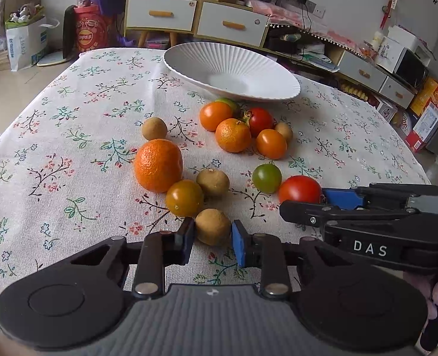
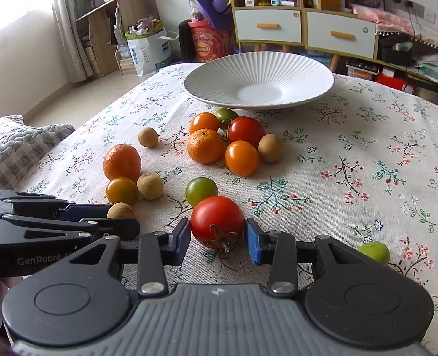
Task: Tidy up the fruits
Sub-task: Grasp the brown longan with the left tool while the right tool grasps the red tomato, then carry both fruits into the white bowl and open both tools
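My left gripper is shut on a small brown longan that rests on the floral tablecloth, its blue pads against both sides. In the right wrist view my right gripper is shut on a red tomato, stem toward the camera, still on the cloth. From the left wrist view the same tomato shows with the right gripper reaching in from the right. The white ribbed plate stands empty at the far side of the table.
Loose fruit lies between grippers and plate: a large mandarin, a yellow tomato, another longan, a green tomato, and a cluster just before the plate. A small green fruit lies right of my right gripper.
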Available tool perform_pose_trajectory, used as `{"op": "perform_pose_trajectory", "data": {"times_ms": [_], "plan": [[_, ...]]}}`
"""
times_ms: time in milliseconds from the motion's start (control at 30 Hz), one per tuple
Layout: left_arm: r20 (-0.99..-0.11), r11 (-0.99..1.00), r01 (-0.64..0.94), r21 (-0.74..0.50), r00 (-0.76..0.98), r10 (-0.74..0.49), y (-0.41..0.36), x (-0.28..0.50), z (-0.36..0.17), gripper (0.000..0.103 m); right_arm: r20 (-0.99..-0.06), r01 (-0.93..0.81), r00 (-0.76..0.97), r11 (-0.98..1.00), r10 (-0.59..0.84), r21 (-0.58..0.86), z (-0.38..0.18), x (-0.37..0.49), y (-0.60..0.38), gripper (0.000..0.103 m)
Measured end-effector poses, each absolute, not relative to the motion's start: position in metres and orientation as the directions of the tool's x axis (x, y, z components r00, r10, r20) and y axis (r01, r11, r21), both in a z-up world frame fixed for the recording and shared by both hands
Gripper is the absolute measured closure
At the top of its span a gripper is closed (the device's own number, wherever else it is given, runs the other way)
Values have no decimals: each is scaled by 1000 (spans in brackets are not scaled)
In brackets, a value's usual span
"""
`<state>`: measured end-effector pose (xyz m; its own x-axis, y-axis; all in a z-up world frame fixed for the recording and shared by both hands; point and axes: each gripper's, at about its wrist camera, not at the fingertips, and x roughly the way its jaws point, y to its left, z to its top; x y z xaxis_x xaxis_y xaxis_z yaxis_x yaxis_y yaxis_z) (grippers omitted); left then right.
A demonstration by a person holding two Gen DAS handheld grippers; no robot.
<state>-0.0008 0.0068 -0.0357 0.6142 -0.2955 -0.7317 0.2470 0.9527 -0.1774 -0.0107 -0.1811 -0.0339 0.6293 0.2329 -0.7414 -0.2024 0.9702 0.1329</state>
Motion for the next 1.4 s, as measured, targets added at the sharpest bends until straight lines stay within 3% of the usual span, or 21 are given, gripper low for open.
{"op": "perform_pose_trajectory", "data": {"times_ms": [367, 700, 967, 1233, 1400], "plan": [[-751, 934, 266, -239, 559, -352, 5, 0, -31, 80, -739, -186, 631, 971, 236, 152, -28, -9, -183, 67], [-707, 923, 294, -249, 596, -381, -3, 17, -7, 80, -691, -161, 681, 970, 244, 184, -7, 4, -193, 67], [-650, 929, 322, -182, 670, -359, -18, 54, 13, 80, -645, -160, 724, 969, 245, 188, 10, 31, -205, 67], [-653, 930, 341, -137, 675, -344, -36, 116, 11, 80, -644, -170, 721, 966, 257, 194, 8, 78, -222, 67], [-655, 921, 375, -103, 671, -346, -44, 150, -1, 80, -660, -237, 712, 967, 239, 94, 1, 97, -218, 67]]}}
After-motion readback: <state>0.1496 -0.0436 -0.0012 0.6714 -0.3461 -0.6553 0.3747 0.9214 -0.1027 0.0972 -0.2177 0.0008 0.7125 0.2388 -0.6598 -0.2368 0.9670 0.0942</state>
